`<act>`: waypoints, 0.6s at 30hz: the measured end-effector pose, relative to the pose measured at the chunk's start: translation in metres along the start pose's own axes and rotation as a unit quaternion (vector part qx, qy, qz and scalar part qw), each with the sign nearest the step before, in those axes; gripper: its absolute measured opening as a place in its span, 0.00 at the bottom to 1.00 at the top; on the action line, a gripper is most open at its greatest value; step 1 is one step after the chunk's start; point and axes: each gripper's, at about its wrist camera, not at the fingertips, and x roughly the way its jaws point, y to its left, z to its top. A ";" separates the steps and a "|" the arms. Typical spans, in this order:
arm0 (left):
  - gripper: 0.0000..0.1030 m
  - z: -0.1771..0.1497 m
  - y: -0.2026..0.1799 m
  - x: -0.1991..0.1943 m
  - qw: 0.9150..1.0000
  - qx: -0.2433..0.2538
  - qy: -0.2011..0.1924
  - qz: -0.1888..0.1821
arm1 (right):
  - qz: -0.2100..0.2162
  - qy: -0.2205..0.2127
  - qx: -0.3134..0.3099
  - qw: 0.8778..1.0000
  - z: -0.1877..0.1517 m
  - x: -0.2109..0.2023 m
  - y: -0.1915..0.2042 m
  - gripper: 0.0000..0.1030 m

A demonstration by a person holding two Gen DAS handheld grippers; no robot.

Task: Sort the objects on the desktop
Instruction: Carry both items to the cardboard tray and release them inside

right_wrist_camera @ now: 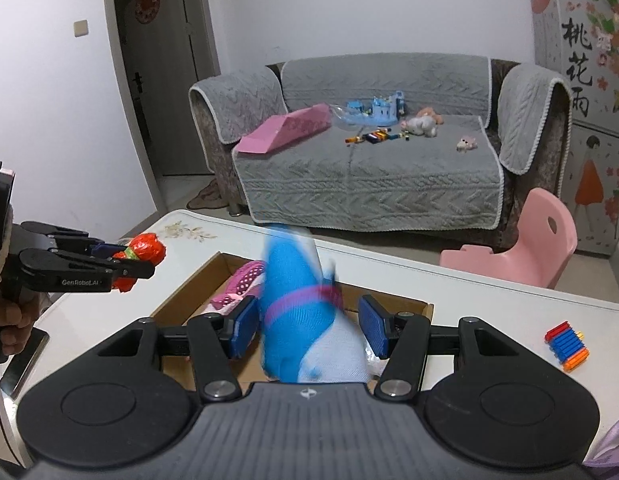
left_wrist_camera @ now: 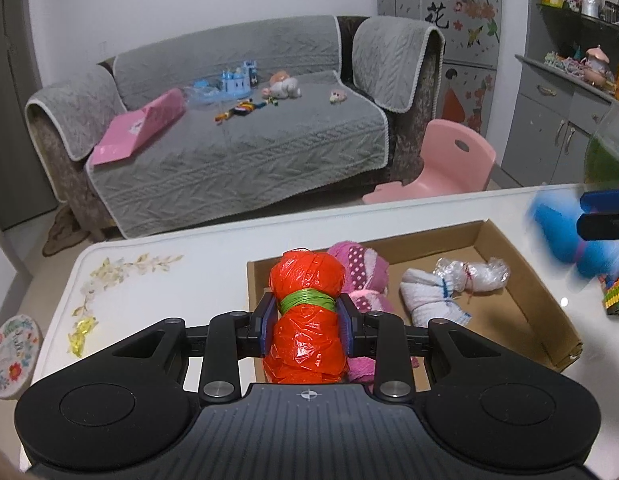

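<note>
Bundles go in the cardboard box [left_wrist_camera: 549, 312] on the table [left_wrist_camera: 149, 280]. Left gripper [left_wrist_camera: 308, 318] squeezes the orange bundle [left_wrist_camera: 305, 340] above the box's left edge; lower it before letting go. Inside lie a pink bundle [left_wrist_camera: 365, 268] and a white bundle [left_wrist_camera: 433, 292]. Right gripper [right_wrist_camera: 309, 326] is half wide around the blue bundle [right_wrist_camera: 293, 292]; its right pad isn't touching.

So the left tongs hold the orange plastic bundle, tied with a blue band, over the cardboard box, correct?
Not quite: the band is green, not blue. The left wrist view shows the left tongs closed on the orange plastic bundle, tied with a green band, over the cardboard box.
</note>
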 end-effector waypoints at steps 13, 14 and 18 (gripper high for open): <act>0.37 -0.034 -0.008 0.035 0.999 -0.004 0.044 -0.029 | 0.000 0.043 0.002 0.999 -0.010 0.026 0.003 0.51; 0.37 -0.038 -0.009 0.039 0.998 -0.005 0.049 -0.030 | 0.000 0.048 0.003 0.999 -0.013 0.029 0.003 0.51; 0.37 -0.050 -0.012 0.050 0.997 -0.010 0.062 -0.035 | 0.000 0.067 0.002 0.998 -0.022 0.038 0.003 0.51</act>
